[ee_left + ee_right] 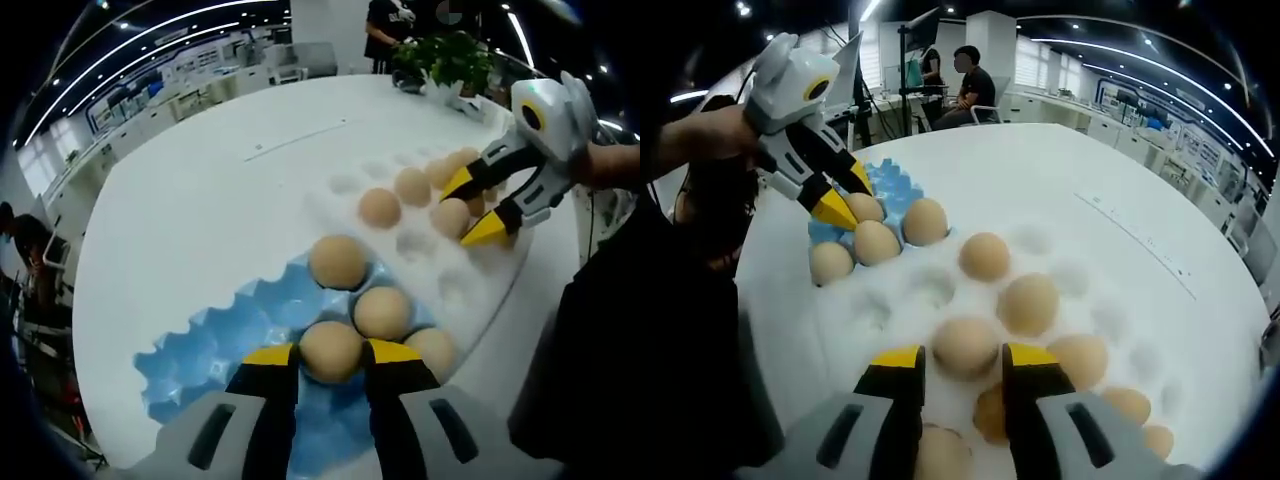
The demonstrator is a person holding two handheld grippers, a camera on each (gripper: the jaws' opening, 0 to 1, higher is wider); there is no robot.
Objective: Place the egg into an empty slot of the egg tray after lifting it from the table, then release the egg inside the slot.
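- left gripper point(331, 352) jaws set either side of an egg point(331, 350) in the blue tray point(200, 350); yellow tips look to be touching its flanks, so pinching it or near enough; the same egg, seen in the right gripper view point(864, 207), sits in a blue-tray cup
- right gripper point(962, 362) jaws spread around an egg in the white tray point(965, 346); contact with the pads not certain from either view; seen from the left gripper view point(480, 205) it sits over the white tray's point(345, 185) far eggs
- judgement: both eggs appear already down in slots, so the step in hand is likely the release; open the jaws slowly and evenly, keep the wrist steady, back straight up and out so the tips don't drag the egg off its cup
- watch: neighbouring eggs point(338, 262) sit just beside the left-held one; a wide jaw opening could knock them; same on the white tray, eggs point(1028, 304) close on both sides
- empty cups point(935, 285) remain in the white tray's middle rows, blue tray's outer cups also free
- around: white round table point(200, 170); potted plant point(450, 60) at the far edge, well apart; seated person point(970, 85) at a desk beyond, not in the way
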